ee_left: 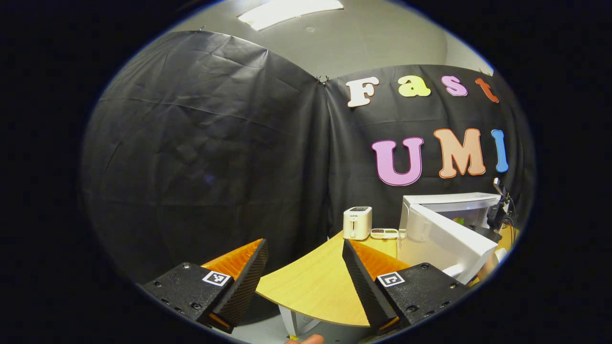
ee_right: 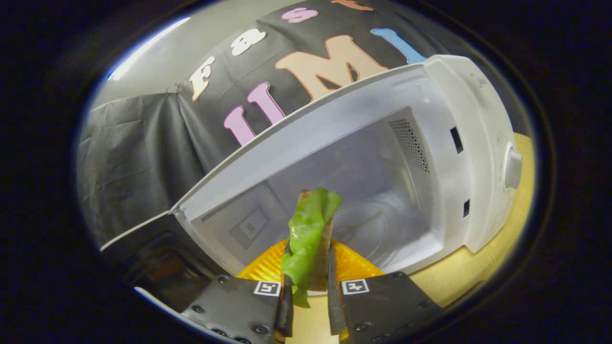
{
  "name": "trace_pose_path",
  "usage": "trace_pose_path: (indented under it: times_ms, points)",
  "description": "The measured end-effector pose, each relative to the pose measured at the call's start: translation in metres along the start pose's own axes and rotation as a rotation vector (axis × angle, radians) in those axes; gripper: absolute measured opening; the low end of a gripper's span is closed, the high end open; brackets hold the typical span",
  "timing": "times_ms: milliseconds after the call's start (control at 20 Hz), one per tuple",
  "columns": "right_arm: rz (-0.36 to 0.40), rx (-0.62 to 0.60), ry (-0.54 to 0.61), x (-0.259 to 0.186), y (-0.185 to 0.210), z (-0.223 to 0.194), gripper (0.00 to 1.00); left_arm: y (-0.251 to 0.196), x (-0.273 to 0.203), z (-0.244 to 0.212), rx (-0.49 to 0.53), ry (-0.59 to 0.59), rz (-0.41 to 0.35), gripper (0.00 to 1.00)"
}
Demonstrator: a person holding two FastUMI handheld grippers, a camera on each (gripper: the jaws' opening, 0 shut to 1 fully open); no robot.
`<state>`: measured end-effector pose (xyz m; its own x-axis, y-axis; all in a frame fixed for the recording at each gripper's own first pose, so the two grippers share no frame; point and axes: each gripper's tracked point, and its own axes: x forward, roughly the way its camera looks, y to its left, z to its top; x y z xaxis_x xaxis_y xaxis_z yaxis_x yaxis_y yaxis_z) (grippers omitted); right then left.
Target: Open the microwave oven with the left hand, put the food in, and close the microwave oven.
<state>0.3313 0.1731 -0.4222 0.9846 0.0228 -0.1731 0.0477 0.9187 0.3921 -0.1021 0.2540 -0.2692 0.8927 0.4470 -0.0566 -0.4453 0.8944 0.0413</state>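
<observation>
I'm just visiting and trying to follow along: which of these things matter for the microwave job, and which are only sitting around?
Part of the job:
- microwave oven, door open
- food, green leaf over a brown piece, gripped by the right gripper
- left gripper, fingers apart, holding nothing

Just lying about:
- white toaster
- small tray beside it
- wooden table

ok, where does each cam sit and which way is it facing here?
Left gripper view: rides the left gripper, open, held back off the table edge, facing the booth wall; toaster and microwave off to its right. A fingertip shows at bottom.
Right gripper view: rides the right gripper, shut on the food, facing into the open microwave cavity.
Shared: the microwave, table, wall.
</observation>
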Motion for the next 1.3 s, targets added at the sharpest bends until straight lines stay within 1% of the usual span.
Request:
trace_pose_path:
  times_ms: [150,200,250,350,400,450,500,600,650,700,750,800,900,1000,1050,1200,1250,1300]
  points:
    - [-0.014,0.009,0.022,0.012,-0.008,-0.001,0.31,0.001,0.001,0.0,0.001,-0.001,0.004,0.96]
    - [-0.021,-0.005,0.028,0.014,-0.013,-0.002,0.24,0.001,0.002,0.0,0.0,0.0,0.004,0.96]
    - [-0.029,-0.021,0.036,0.015,-0.019,-0.004,0.28,0.0,0.003,-0.002,0.0,0.002,0.004,0.96]
    - [-0.041,-0.03,0.048,0.016,-0.03,-0.009,0.29,-0.001,0.003,-0.004,0.001,0.007,0.002,0.96]
    - [-0.044,-0.03,0.051,0.017,-0.033,-0.01,0.31,-0.002,0.004,-0.005,0.003,0.01,0.002,0.96]
    - [-0.044,-0.025,0.051,0.019,-0.034,-0.009,0.39,-0.003,0.004,-0.006,0.005,0.013,-0.001,0.96]
    - [-0.054,-0.027,0.052,0.019,-0.037,-0.01,0.34,-0.004,0.004,-0.007,0.007,0.015,-0.003,0.96]
    - [-0.067,-0.04,0.048,0.022,-0.04,-0.01,0.44,-0.005,0.005,-0.01,0.012,0.023,-0.002,0.96]
    - [-0.09,-0.057,0.043,0.022,-0.046,-0.01,0.39,-0.005,0.005,-0.011,0.014,0.027,-0.001,0.96]
    - [-0.096,-0.069,0.041,0.023,-0.048,-0.011,0.5,-0.006,0.005,-0.011,0.014,0.029,-0.003,0.96]
    - [-0.141,-0.105,0.022,0.023,-0.057,-0.006,0.46,-0.008,0.005,-0.011,0.014,0.03,-0.004,0.95]
    - [-0.184,-0.169,-0.003,0.021,-0.068,-0.001,0.53,-0.008,0.005,-0.01,0.014,0.03,-0.005,0.96]
    - [-0.182,-0.235,-0.034,0.021,-0.066,0.003,0.56,-0.007,0.006,-0.009,0.015,0.027,-0.005,0.95]
    - [-0.189,-0.282,-0.048,0.021,-0.069,0.007,0.65,-0.01,0.004,-0.008,0.013,0.021,-0.01,0.96]
    - [-0.189,-0.288,-0.043,0.02,-0.071,0.007,0.77,-0.012,0.004,-0.009,0.012,0.021,-0.017,0.95]
    - [-0.179,-0.265,-0.011,0.013,-0.075,0.008,0.96,-0.018,0.005,-0.011,0.012,0.024,-0.033,0.96]
    - [-0.174,-0.279,-0.008,0.009,-0.075,0.009,0.95,-0.019,0.004,-0.01,0.013,0.025,-0.037,0.96]
    - [-0.173,-0.308,-0.011,0.003,-0.074,0.011,0.92,-0.022,0.005,-0.01,0.015,0.024,-0.044,0.96]
